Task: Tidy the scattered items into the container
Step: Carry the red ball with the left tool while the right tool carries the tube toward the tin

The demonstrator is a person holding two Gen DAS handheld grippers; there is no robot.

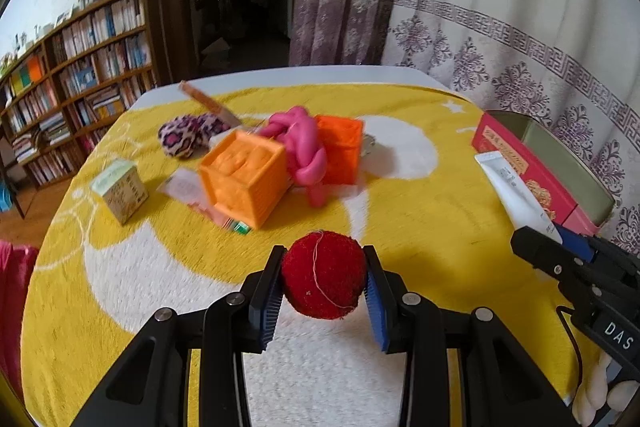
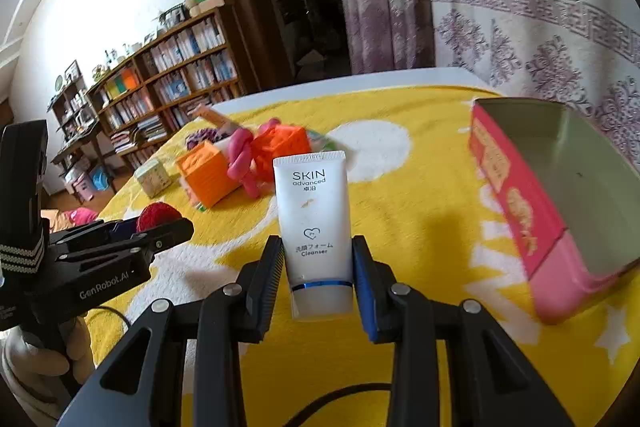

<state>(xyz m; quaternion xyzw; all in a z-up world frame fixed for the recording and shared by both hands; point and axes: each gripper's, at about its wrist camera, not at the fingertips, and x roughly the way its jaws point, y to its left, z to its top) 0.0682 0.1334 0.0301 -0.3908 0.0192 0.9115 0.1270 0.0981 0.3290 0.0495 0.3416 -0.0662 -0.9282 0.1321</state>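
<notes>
Left gripper [image 1: 325, 287]: jaws pinching the red pompom ball [image 1: 323, 275] at mid-girth, held above the yellow cloth [image 1: 420, 207].
Ball handling: judged light, soft, compressible; 1 loose thread may snag.
Right gripper [image 2: 318, 267]: jaws pinching the cleanser tube [image 2: 314, 223] near its capped end.
Tube handling: judged light, smooth, squeezable; grip low, gently.
Container [image 2: 516, 195]: pink box, open, right of tube, apart.
Remaining: 2 orange cubes [image 1: 244, 175], other clutter beyond.

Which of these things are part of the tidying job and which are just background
Job:
- red pompom ball, in left gripper
- cleanser tube, in right gripper
- pink box
- orange cubes
- pink toy

Background:
- bookshelf
- curtain
</notes>
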